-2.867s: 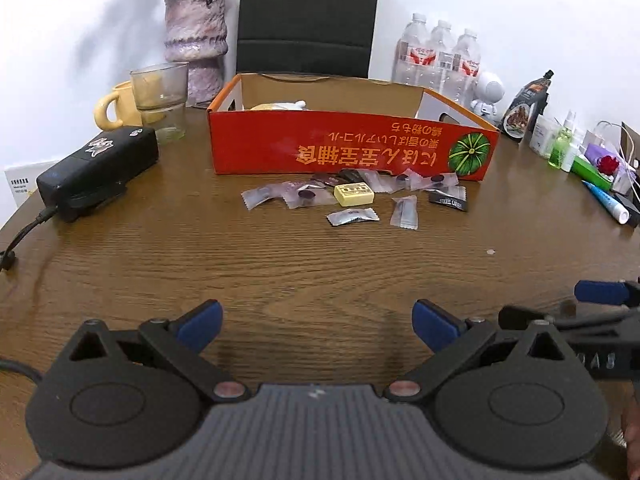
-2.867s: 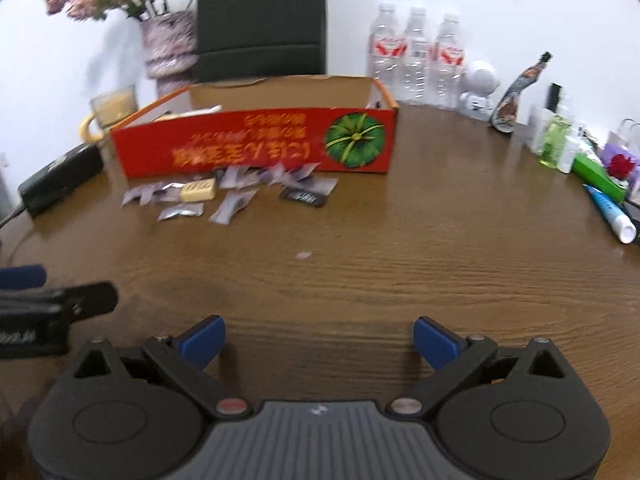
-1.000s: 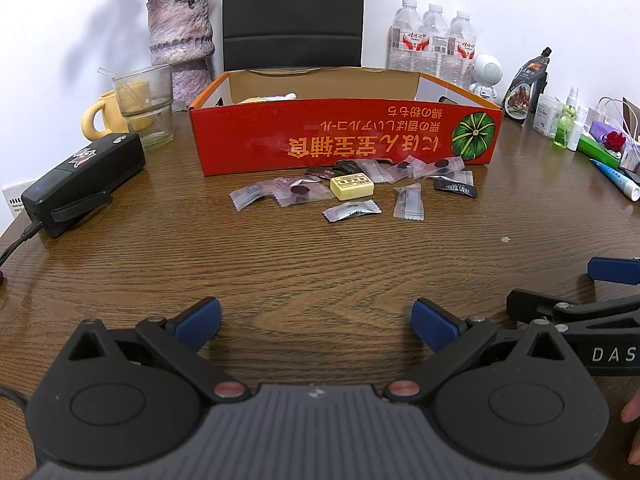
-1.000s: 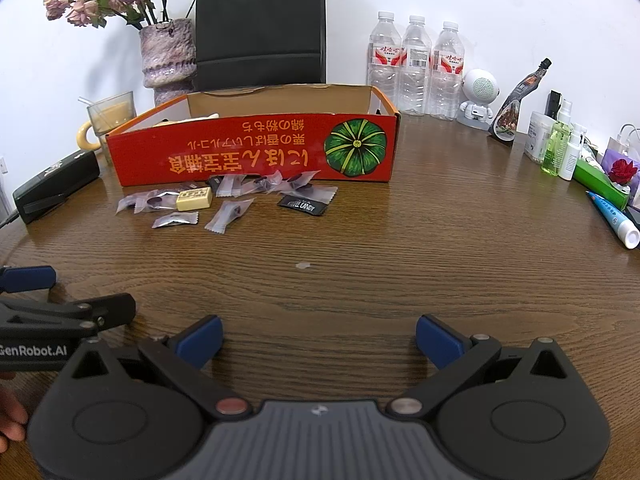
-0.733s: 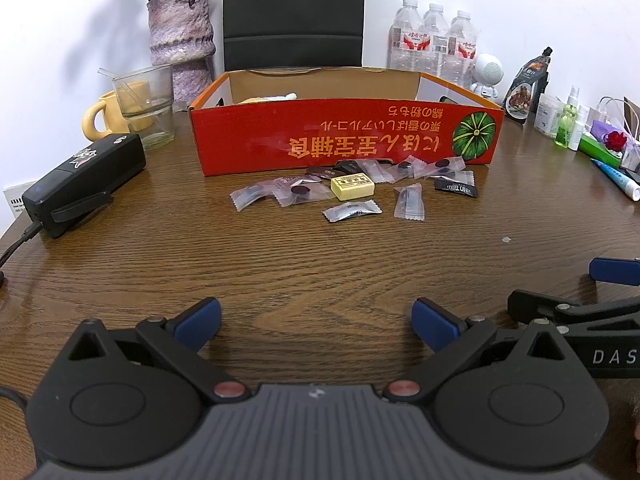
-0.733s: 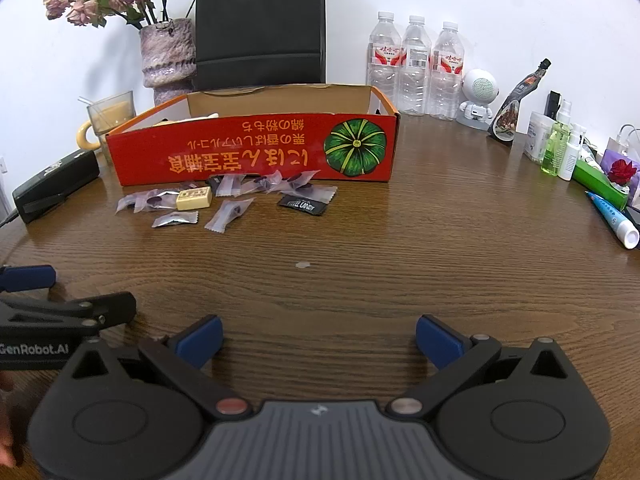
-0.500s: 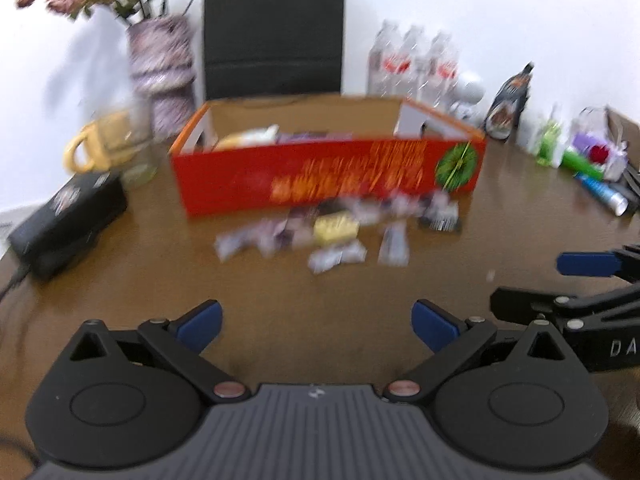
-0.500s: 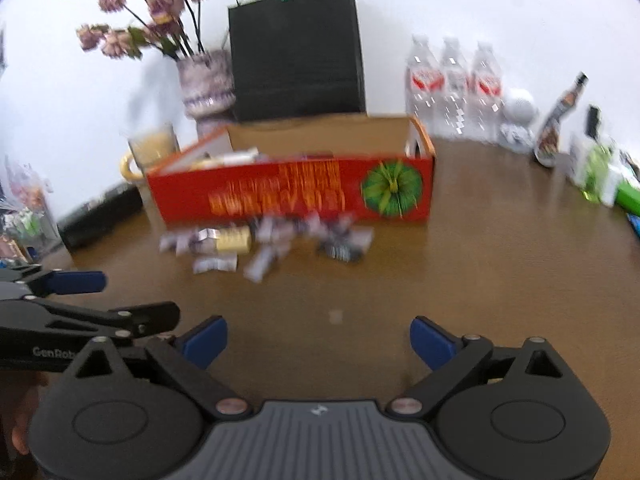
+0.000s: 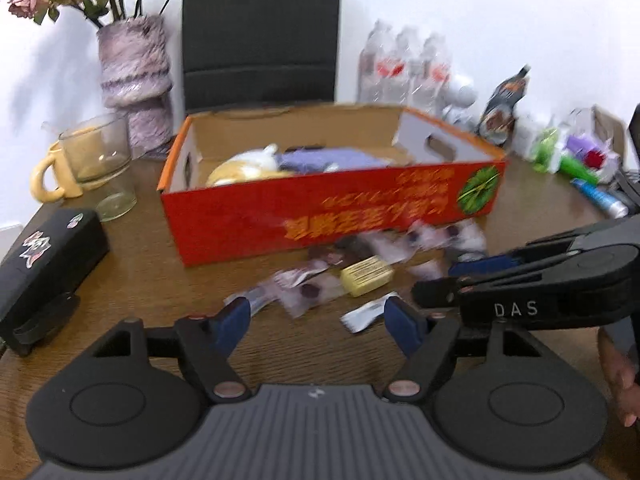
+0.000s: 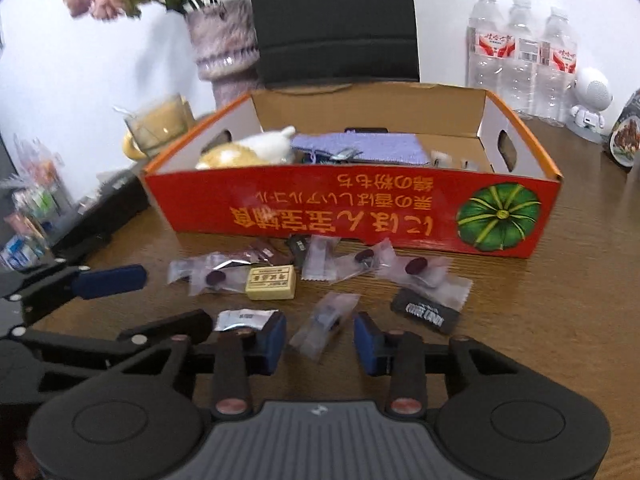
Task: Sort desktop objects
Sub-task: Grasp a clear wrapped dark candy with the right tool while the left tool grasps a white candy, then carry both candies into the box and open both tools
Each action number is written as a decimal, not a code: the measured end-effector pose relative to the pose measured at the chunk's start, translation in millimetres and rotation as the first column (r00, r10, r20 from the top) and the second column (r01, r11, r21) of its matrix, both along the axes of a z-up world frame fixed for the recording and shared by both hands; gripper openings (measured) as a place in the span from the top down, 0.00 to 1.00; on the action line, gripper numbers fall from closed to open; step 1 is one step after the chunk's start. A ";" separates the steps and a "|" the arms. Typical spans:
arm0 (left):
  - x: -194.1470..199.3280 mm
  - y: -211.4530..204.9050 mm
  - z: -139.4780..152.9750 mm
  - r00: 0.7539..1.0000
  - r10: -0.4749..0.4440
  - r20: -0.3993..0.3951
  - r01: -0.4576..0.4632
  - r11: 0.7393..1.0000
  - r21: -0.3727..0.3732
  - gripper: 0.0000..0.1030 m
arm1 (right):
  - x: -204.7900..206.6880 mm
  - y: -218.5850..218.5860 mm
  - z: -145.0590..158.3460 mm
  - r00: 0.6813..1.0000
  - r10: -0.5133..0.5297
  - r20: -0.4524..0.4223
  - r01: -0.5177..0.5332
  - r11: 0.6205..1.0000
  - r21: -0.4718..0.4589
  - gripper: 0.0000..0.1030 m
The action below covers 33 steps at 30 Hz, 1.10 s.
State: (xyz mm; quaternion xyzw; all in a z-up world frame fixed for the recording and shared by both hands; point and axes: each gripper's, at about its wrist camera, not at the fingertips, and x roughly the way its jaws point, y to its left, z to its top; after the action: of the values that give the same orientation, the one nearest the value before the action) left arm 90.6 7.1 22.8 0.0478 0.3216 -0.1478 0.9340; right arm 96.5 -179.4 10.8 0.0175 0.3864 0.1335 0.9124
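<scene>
Now two grippers low over the round wooden table (image 10: 560,320), both aimed at the scatter of wrapped sweets along the front wall of the red cardboard box (image 10: 360,208). Right gripper (image 10: 320,340) with jaws closing, blue pads either side of a clear-wrapped sweet (image 10: 326,320) lying on the wood; pads not yet pressing it, so nothing grasped. Left gripper (image 9: 316,324) also closing, jaws well apart, nothing between them but bare wood; a silver sachet (image 9: 366,314) just inside the right-hand pad, blurred. Right gripper's black arm crossing the right side of the left view, marked DAS.

Beyond the pads: a yellow block sweet (image 10: 272,282), several clear wrappers with dark sweets (image 10: 416,270), a black sachet (image 10: 424,318) to the right, all close to the box front. Box set toward the far edge of the table, open-topped, holding a cream plush toy (image 10: 248,152) and a purple knitted cloth (image 10: 360,146).

Near the left edge: a black case (image 9: 44,264), a glass (image 9: 100,160), a yellow mug (image 9: 48,180), a vase (image 9: 134,80). Water bottles (image 10: 520,52) at the far right.
</scene>
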 end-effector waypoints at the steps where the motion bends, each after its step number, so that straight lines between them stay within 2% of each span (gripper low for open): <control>1: 1.4 0.3 -1.3 1.000 -0.002 -0.006 0.002 1.000 -0.001 0.26 | 2.0 2.7 -1.2 1.000 -0.006 0.007 0.006 1.000 -0.019 0.72; 2: 1.6 0.3 -2.0 1.000 -0.013 -0.010 0.013 1.000 -0.009 0.27 | 3.4 4.8 -2.1 1.000 -0.010 0.012 0.010 0.999 -0.034 0.79; 4: 1.1 -2.0 -2.8 0.999 -0.044 -0.014 0.043 0.999 -0.016 0.32 | 1.3 3.0 -1.8 1.000 -0.003 0.013 0.003 0.999 -0.036 0.81; 9: 3.1 -24.4 -5.8 0.989 -0.144 -0.027 0.144 0.989 0.017 0.57 | -16.4 -17.8 4.7 0.999 -0.031 0.044 0.032 0.999 -0.018 0.84; 14: 12.0 -37.8 -10.5 0.979 -0.197 -0.044 0.199 0.979 0.043 0.57 | -38.6 -47.3 19.5 0.994 -0.073 0.082 0.073 0.997 0.011 0.84; 16: 14.8 -39.7 -12.3 0.977 -0.205 -0.058 0.208 0.977 0.045 0.62 | -44.6 -51.6 22.1 0.993 -0.071 0.091 0.070 0.997 0.008 0.84; 17: 14.0 -40.7 -12.3 0.977 -0.204 -0.065 0.208 0.977 0.048 0.68 | -47.6 -53.1 22.7 0.993 -0.068 0.094 0.068 0.998 0.008 0.84; 18: 10.9 -41.7 -11.2 0.977 -0.198 -0.072 0.202 0.978 0.053 0.79 | -50.2 -54.1 22.5 0.993 -0.065 0.094 0.064 0.998 0.009 0.84; 20: 3.0 -44.5 -9.5 0.977 -0.194 -0.083 0.200 0.978 0.062 0.86 | -54.4 -54.8 20.8 0.994 -0.059 0.093 0.058 0.998 0.012 0.84; 23: -4.5 -47.7 -10.5 0.981 -0.181 -0.069 0.185 0.980 0.068 0.83 | -57.8 -54.3 16.3 0.995 -0.053 0.081 0.051 0.998 0.024 0.84; 26: 0.7 -49.6 -10.4 0.990 -0.124 -0.064 0.129 0.988 0.079 0.66 | -61.1 -52.9 14.3 0.996 -0.046 0.076 0.045 0.999 0.023 0.84; 27: 1.2 -51.9 -10.2 0.989 -0.135 -0.064 0.140 0.987 0.084 0.67 | -62.4 -52.7 13.9 0.996 -0.045 0.075 0.043 0.999 0.024 0.84; 30: 0.1 -53.9 -9.1 0.984 -0.161 -0.078 0.165 0.985 0.049 0.88 | -67.1 -56.3 16.5 0.995 -0.056 0.081 0.053 0.998 0.030 0.84; 33: -8.6 -55.3 -4.4 0.985 -0.146 -0.097 0.150 0.988 0.043 0.90 | -74.2 -60.9 22.0 0.993 -0.064 0.096 0.060 0.997 0.040 0.84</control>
State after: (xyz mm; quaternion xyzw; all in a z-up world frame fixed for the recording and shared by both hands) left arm 82.1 -48.2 18.4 0.0883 0.3640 -0.2107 0.9029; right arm 22.3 -240.3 32.8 0.0400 0.3381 0.1129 0.9334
